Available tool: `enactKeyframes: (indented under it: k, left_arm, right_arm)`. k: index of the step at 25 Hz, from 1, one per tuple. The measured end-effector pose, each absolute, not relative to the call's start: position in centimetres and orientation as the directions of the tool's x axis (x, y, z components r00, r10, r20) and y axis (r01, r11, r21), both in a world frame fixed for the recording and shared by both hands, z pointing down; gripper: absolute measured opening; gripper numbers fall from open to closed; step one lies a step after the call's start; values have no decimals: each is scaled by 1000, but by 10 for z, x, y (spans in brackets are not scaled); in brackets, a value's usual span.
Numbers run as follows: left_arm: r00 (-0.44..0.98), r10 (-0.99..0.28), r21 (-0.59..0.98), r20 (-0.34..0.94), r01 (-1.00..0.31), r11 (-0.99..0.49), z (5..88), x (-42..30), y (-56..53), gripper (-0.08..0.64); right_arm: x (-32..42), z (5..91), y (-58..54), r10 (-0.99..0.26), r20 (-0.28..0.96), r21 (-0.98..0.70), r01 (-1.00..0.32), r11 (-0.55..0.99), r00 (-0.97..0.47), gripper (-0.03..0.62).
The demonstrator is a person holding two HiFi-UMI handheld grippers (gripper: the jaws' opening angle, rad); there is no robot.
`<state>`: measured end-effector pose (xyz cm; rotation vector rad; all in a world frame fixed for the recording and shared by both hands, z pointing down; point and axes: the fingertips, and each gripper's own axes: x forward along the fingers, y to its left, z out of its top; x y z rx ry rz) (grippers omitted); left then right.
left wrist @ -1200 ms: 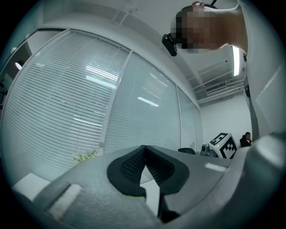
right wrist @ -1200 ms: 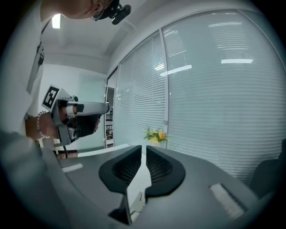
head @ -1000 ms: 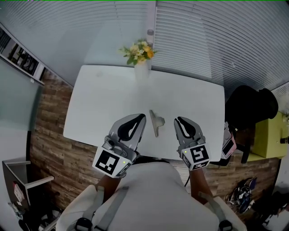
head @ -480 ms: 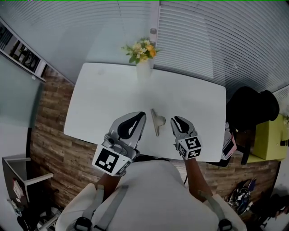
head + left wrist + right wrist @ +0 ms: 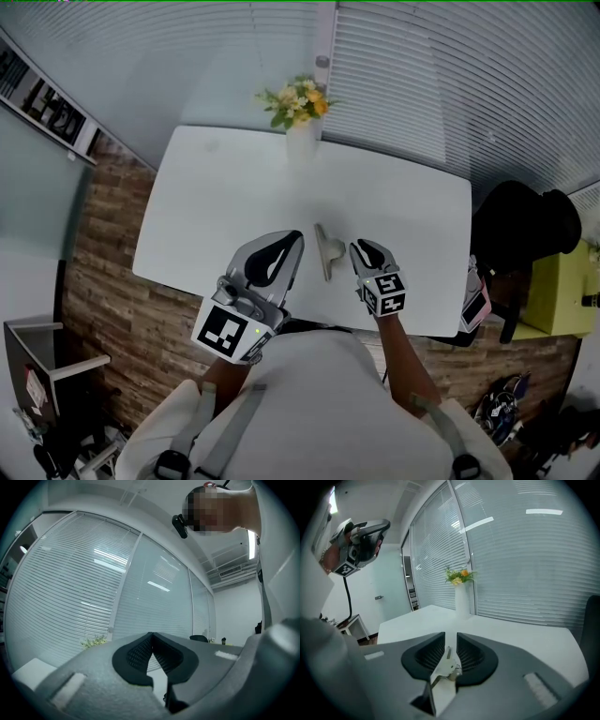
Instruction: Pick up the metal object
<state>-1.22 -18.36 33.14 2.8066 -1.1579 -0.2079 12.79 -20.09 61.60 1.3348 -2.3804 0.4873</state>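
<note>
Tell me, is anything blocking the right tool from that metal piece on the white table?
Nothing visible does. In the right gripper view the metal object lies between the jaws of the right tool, which are opening, with only white table around it.

Cool, even indoor light; ceiling strips glare on the white slatted blinds (image 5: pixel 525 573); fisheye edges bend and darken.

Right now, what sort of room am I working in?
Probably an office or meeting room: a white rectangular table, walls lined with white horizontal blinds, and a white vase of yellow flowers at the table's far edge.
</note>
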Motion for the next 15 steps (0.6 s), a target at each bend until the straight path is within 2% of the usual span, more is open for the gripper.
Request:
enactKeyframes:
  k: [15]
  left_arm:
    - [690, -719, 148, -78, -705, -693, 336, -18, -187, 2]
  right_arm:
    - [120, 684, -215, -651, 571, -202, -854, 480, -501, 98]
